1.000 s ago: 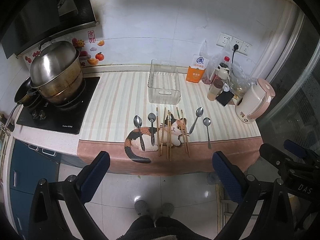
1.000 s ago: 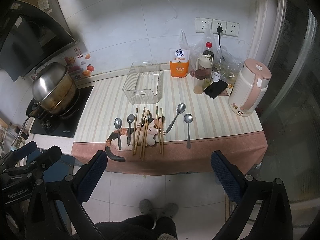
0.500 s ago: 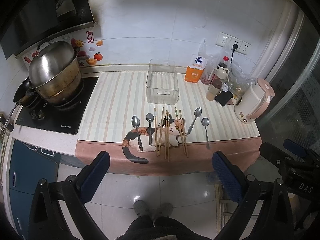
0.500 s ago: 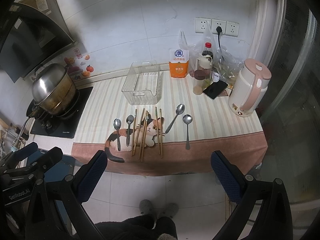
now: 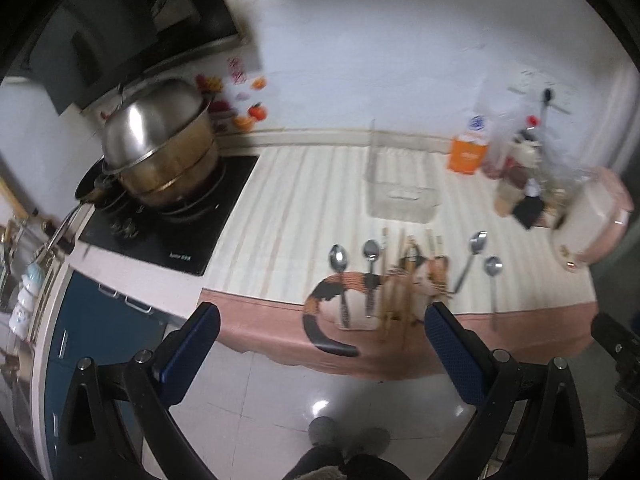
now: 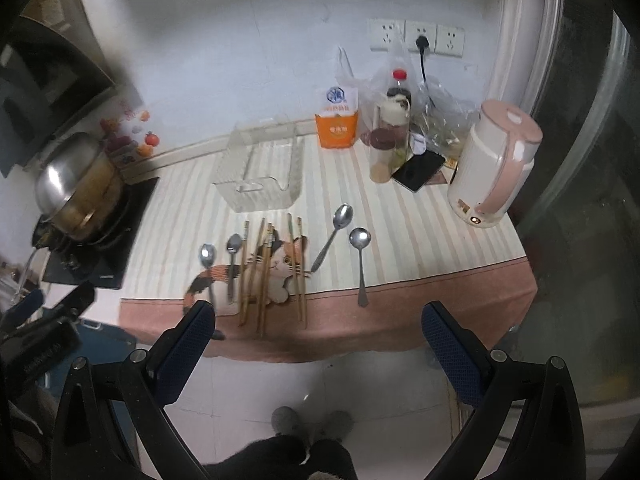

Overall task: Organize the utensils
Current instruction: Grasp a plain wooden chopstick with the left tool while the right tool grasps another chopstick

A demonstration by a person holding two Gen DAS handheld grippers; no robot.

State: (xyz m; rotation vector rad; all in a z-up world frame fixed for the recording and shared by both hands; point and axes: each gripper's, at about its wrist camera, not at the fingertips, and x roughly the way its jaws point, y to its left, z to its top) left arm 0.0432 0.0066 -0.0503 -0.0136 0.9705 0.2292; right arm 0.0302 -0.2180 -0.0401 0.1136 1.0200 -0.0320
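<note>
Both the left gripper [image 5: 320,344] and right gripper [image 6: 318,338] gape wide, empty. Ahead on the tabletop [image 6: 420,240] lie spoons [image 6: 360,264] and chopsticks [image 6: 260,276], blurred in the left view; only the right shows the phone [image 6: 418,168] sharply.

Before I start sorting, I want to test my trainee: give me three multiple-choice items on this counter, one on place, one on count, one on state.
1. The clear bin sits: A) behind the chopsticks B) on the stove C) beside the kettle
2. Spoons on the cloth: A) two B) four C) six
3. The right gripper is: A) shut on a spoon B) open, empty C) shut on chopsticks

A: the bin stands wallward of the chopsticks.
B: two spoons lie on each side of them.
B: its jaws stand apart, holding nothing.
</note>
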